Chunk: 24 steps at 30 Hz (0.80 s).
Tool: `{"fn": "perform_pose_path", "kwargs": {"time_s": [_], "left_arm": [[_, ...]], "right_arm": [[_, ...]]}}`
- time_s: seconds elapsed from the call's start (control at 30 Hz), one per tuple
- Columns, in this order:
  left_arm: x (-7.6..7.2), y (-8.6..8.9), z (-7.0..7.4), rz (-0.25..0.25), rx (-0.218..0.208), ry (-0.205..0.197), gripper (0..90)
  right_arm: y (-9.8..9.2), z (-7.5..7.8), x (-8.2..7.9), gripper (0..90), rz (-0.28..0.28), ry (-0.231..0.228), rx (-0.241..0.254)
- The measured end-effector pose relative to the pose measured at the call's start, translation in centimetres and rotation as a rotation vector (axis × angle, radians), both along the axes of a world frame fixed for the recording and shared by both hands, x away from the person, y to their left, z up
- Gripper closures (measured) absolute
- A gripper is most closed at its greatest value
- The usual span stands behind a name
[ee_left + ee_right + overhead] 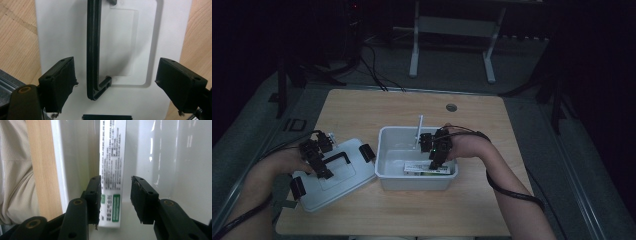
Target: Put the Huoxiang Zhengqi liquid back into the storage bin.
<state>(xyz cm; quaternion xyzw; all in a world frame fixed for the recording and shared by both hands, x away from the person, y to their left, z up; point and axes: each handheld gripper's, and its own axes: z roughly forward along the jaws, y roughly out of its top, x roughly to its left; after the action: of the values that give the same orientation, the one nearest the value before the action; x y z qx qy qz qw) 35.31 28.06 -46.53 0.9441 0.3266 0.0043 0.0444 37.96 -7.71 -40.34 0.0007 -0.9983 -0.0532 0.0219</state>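
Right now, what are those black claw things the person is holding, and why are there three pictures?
Those are grabbing tools. A person holds one hand-held gripper in each hand and squeezes things with its two black jaws. One picture comes from a camera up high, looking down at the wooden table. The other two come from small cameras riding on each tool, looking along its jaws.

On the table sit a white plastic box and its lid, lying beside it with a black handle on top. The left hand-held gripper hangs open over the lid, holding nothing. The right hand-held gripper is inside the box above a long white packet with printed writing. Its jaws are apart on either side of the packet, not squeezing it.
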Motion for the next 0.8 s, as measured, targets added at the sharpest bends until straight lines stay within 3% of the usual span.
{"fn": "perform_pose_path", "kwargs": {"time_s": [0.2,0.67,0.8], "left_arm": [[0.0,-0.2,0.2,-0.014,-0.004,-0.026,20.8],[0.1,-0.6,0.4,-0.04,-0.009,-0.031,38.5],[0.1,-0.6,0.4,-0.041,-0.007,-0.034,38.8]], "right_arm": [[-1.6,0.9,0.3,49.7,-0.035,-0.016,0.034],[-6.2,2.1,1.1,38.7,-0.111,-0.071,0.094],[-7.6,2.2,1.3,35.2,-0.133,-0.077,0.107]]}}
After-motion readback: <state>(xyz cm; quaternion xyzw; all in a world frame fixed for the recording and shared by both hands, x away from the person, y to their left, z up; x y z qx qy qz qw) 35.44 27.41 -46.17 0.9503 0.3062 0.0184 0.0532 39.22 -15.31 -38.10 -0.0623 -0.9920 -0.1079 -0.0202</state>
